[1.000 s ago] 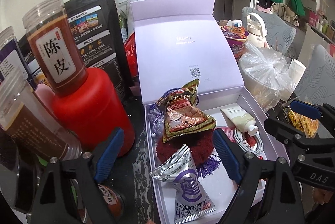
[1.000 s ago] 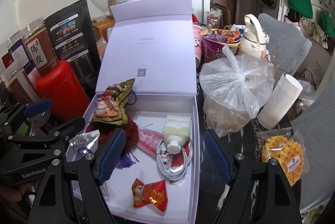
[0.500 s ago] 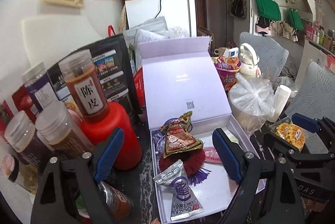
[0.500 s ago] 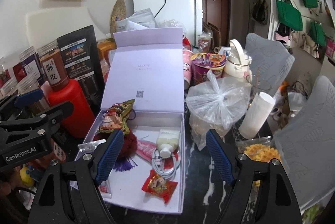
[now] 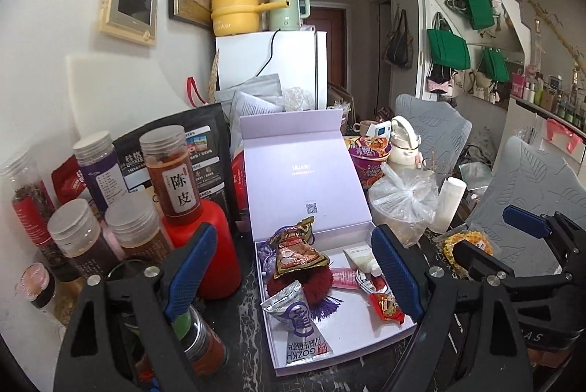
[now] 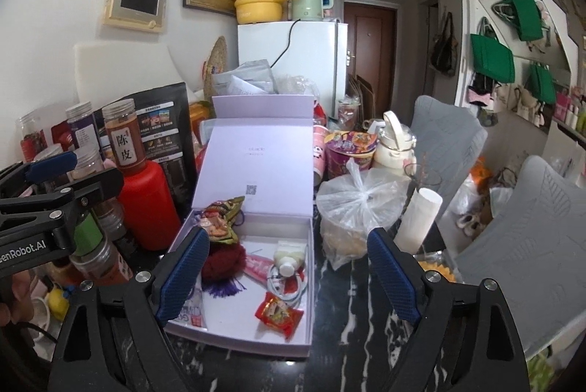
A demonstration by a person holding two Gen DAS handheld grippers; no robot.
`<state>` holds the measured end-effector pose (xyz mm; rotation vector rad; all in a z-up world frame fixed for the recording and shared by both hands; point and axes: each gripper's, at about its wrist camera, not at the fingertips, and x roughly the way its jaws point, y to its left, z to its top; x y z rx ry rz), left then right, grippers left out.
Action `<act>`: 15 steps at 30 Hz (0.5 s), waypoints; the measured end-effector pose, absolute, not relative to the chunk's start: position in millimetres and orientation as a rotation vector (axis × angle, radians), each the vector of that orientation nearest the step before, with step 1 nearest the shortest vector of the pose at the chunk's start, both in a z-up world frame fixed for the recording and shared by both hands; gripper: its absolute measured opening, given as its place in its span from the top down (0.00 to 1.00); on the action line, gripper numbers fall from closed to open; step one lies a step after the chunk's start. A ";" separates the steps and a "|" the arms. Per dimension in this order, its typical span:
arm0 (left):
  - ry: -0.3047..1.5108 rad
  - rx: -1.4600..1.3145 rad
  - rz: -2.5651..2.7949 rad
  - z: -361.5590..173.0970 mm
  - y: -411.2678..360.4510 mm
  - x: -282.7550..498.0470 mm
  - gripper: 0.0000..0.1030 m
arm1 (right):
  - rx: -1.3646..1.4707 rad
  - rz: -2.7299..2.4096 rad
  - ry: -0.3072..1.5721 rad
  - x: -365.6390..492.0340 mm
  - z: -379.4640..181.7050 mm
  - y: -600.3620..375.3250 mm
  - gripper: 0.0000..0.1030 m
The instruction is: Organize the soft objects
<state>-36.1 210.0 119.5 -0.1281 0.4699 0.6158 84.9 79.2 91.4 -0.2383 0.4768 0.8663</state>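
An open lilac box stands on the dark marble table, its lid upright. Inside lie a silver snack pouch, a brown snack bag, a dark red pom-pom, a red candy packet, a cream tube and a white cable. My left gripper is open and empty, above and in front of the box. My right gripper is open and empty, likewise held back from the box.
A red bottle and several jars crowd the left of the box. A tied plastic bag, a paper roll, a noodle cup and a waffle packet stand to the right. Grey chairs are beyond.
Both grippers have pulled back and up from the box, so it looks smaller and more of the room shows. Both stay open and empty. The box contents have not moved.
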 end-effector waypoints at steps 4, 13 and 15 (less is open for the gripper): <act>0.457 -0.119 0.610 121.0 201.1 -53.5 0.15 | -0.218 0.855 0.442 67.1 96.0 65.4 0.10; 0.448 -0.113 0.575 109.3 181.9 -80.1 0.15 | -0.210 0.785 0.402 30.5 92.6 42.0 0.07; 0.457 -0.106 0.570 104.7 178.0 -84.0 0.15 | -0.204 0.765 0.403 24.9 88.9 37.1 0.07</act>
